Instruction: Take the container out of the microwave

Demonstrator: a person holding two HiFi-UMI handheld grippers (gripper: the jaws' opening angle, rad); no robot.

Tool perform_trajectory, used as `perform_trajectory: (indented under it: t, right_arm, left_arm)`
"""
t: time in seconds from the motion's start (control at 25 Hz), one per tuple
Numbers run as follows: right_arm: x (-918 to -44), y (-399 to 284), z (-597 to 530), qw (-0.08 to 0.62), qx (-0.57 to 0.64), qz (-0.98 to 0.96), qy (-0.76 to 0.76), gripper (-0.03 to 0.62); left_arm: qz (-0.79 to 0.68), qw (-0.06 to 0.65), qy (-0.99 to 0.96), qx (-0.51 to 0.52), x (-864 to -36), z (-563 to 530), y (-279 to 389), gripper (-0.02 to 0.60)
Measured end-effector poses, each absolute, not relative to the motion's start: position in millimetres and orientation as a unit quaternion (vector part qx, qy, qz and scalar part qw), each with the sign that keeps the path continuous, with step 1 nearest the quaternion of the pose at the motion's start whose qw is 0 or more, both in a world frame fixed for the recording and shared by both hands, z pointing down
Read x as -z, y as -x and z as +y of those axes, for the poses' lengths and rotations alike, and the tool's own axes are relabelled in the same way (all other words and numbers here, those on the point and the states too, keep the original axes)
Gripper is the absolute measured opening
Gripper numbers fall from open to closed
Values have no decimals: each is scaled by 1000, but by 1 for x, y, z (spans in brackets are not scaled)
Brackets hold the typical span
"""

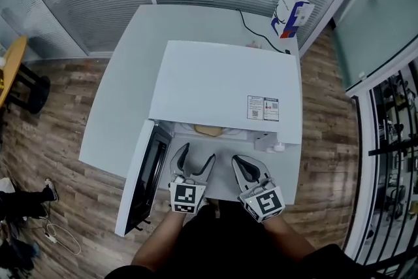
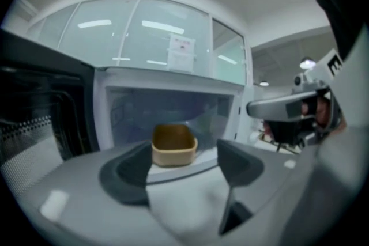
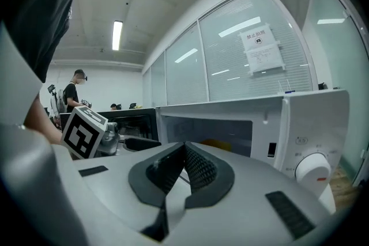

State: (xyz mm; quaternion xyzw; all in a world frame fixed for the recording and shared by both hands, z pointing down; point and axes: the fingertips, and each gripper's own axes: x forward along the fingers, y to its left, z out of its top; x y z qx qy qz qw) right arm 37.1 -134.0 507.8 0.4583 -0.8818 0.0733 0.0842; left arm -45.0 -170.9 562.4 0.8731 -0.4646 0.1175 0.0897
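**Three cameras, one target: the white box-shaped microwave (image 1: 228, 85), door swung open.**
Head view looks steeply down from above, catching the microwave's top, the pale grey table (image 1: 111, 121) and, low in frame, the left gripper (image 1: 198, 152) and right gripper (image 1: 238, 159). Left gripper view sits low and close, facing level into the cavity. Right gripper view crosses the front at a slant, the white round control knob (image 3: 311, 173) close at its right. All three share the cavity mouth.

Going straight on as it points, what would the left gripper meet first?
Most likely the container inside the open microwave. It sits centred ahead of the left gripper, whose jaws are open, with nothing visible in between, though depth is unclear.
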Motion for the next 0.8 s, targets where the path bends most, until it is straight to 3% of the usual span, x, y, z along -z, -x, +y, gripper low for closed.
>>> perform_trajectory:
  t: [0.12, 0.28, 0.8]
  right_arm:
    - [-516, -42, -139, 86, -83, -880, -460, -2]
    - [-523, -47, -143, 87, -89, -880, -458, -2]
    - [-539, -65, -142, 93, -123, -878, -454, -2]
  left_arm:
    - [-480, 102, -862, -124, -577, -185, 44, 429]
    - [-494, 117, -849, -146, -602, -204, 39, 521]
    - [-487, 112, -841, -207, -641, -251, 16, 543]
